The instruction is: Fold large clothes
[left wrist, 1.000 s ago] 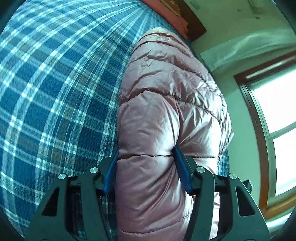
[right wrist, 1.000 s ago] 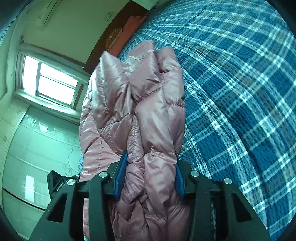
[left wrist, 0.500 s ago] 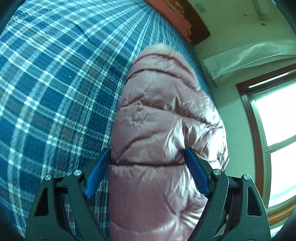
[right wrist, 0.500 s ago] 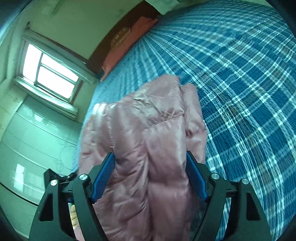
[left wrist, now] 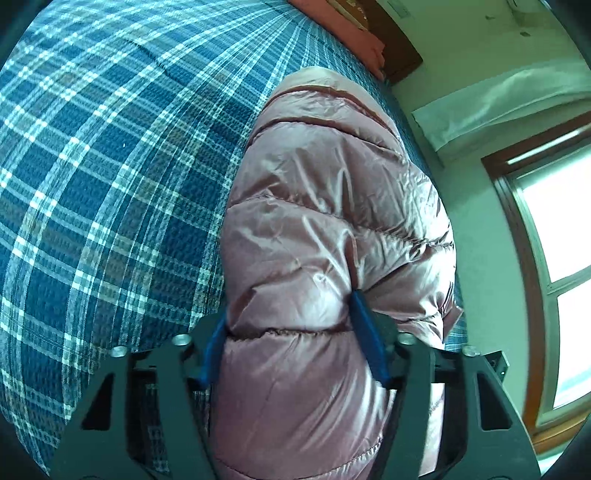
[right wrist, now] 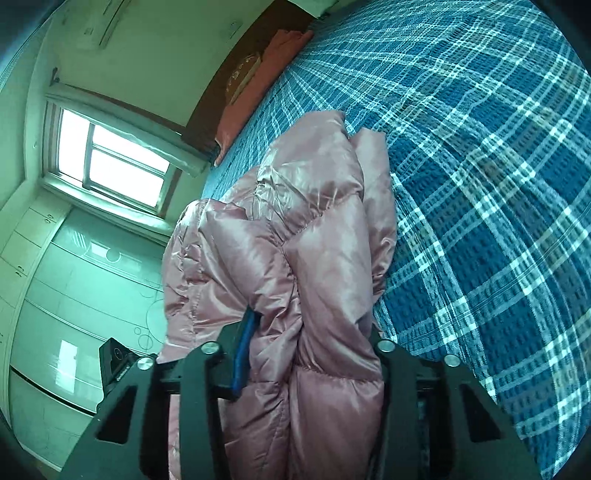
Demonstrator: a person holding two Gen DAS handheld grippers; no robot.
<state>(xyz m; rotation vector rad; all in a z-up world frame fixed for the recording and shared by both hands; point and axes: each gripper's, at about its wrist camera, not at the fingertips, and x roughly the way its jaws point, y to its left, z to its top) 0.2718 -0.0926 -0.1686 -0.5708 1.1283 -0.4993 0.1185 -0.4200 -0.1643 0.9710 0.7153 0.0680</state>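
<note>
My left claw (left wrist: 291, 332) has just been closing, and its blue pads (left wrist: 369, 343) now pinch a thick roll of the shiny pink quilted down jacket (left wrist: 325, 221), the fabric bulging between and over them. The jacket stretches forward from this claw, lying along the edge of the blue-and-white plaid bedspread (left wrist: 110, 184), which spreads to the claw's left and ahead. Beyond the far end of the jacket sits a salmon-coloured folded cloth (left wrist: 343, 33) against a dark wooden headboard (left wrist: 399, 55). A wood-framed window (left wrist: 546, 258) is to the claw's right.

My right claw (right wrist: 310, 347) has also just been closing and now squeezes a bunched fold of the same jacket (right wrist: 295, 240); only its left blue pad (right wrist: 243, 354) shows, the other buried under fabric. Here the jacket runs forward from the claw in several puffy layers, with the bedspread (right wrist: 480, 184) to the right and ahead. To the claw's left stand the window (right wrist: 114, 162) and pale glossy wardrobe doors (right wrist: 74, 288) below it. The other gripper's black corner (right wrist: 114, 354) peeks in low on the left.
</note>
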